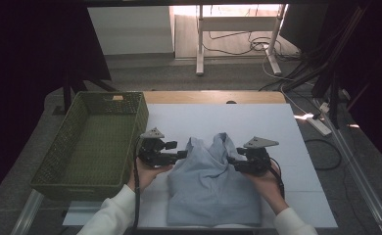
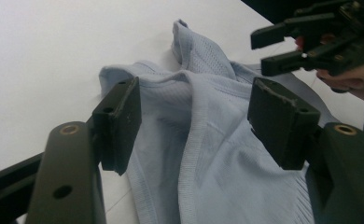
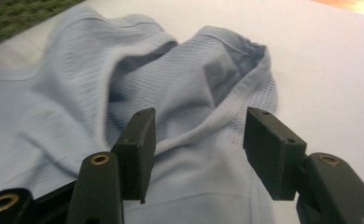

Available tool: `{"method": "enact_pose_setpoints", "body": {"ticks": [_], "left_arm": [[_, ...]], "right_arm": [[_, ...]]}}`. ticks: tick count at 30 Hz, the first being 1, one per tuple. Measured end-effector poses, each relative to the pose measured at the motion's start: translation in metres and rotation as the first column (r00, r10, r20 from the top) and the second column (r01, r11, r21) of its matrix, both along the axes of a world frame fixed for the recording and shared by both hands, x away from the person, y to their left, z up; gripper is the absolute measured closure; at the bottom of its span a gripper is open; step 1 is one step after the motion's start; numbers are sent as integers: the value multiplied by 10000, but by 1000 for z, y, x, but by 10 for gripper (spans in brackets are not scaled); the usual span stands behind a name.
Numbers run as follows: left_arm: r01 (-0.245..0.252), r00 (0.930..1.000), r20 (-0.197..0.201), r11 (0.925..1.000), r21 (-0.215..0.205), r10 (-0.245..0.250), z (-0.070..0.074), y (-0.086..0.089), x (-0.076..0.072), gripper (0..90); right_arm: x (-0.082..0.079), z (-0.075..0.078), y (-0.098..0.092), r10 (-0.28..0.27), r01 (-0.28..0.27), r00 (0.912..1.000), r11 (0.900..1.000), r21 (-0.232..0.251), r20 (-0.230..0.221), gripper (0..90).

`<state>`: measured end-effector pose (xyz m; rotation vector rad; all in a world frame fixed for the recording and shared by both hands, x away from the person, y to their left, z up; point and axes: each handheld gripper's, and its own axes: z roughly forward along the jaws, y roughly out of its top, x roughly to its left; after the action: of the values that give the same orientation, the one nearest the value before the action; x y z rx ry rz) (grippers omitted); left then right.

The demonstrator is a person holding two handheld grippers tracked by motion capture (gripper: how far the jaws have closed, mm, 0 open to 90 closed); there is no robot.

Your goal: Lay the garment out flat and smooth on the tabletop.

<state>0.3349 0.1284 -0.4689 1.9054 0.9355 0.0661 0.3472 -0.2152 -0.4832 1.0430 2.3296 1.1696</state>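
Cloth: pale blue knit shirt (image 1: 213, 186), folded into a rough rectangle, lies flat on the white bench (image 1: 257, 117), just right of the green basket (image 1: 88, 142).
Long axis: the shirt runs from the person's edge of the bench away toward the far side, its rumpled collar end (image 1: 218, 144) farthest from the person.
Left gripper: the left gripper (image 1: 179, 155) sits at the shirt's left shoulder, between shirt and basket, pointing inward; in the left gripper view its jaws stand apart either side of a ribbed edge (image 2: 189, 154), pads off the cloth, holding nothing.
Right gripper: the right gripper (image 1: 233, 159) sits at the shirt's right shoulder, facing the left one; in the right gripper view its jaws are parted over the collar seam (image 3: 208, 126), gripping nothing.
Nearer hand: both stand about equally close to the collar end, one on each side.
Next move, as judged: each gripper needs to close on its own side of the collar end, which lies straight ahead.
Writing: no brand, label or lettering can be read on the shirt or basket.
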Motion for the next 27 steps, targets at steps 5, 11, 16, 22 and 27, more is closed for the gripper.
{"method": "enact_pose_setpoints", "body": {"ticks": [5, 11, 16, 22, 27], "left_arm": [[64, 9999, -110, 10000, -8, -64, -2, 0, 1, 356], [130, 9998, -157, 9999, 35, -129, -5, -1, 1, 356], [189, 9996, -194, 9998, 95, -187, -6, -2, 0, 356], [208, 9995, -244, 9997, 151, -205, -9, -3, 0, 355], [178, 9996, -241, 9997, 151, -174, -9, -2, -1, 355]], "right_arm": [[16, -3, 0, -370, 368, 9993, 9991, -205, -61, 445], [41, -11, -4, -843, 830, 9958, 9958, -390, -353, 445], [61, -18, -3, -1007, 973, 9930, 9937, -565, -612, 445], [79, -23, 0, -1029, 972, 9922, 9921, -799, -704, 438], [88, -24, 9, -861, 805, 9938, 9936, -791, -710, 428]]}}
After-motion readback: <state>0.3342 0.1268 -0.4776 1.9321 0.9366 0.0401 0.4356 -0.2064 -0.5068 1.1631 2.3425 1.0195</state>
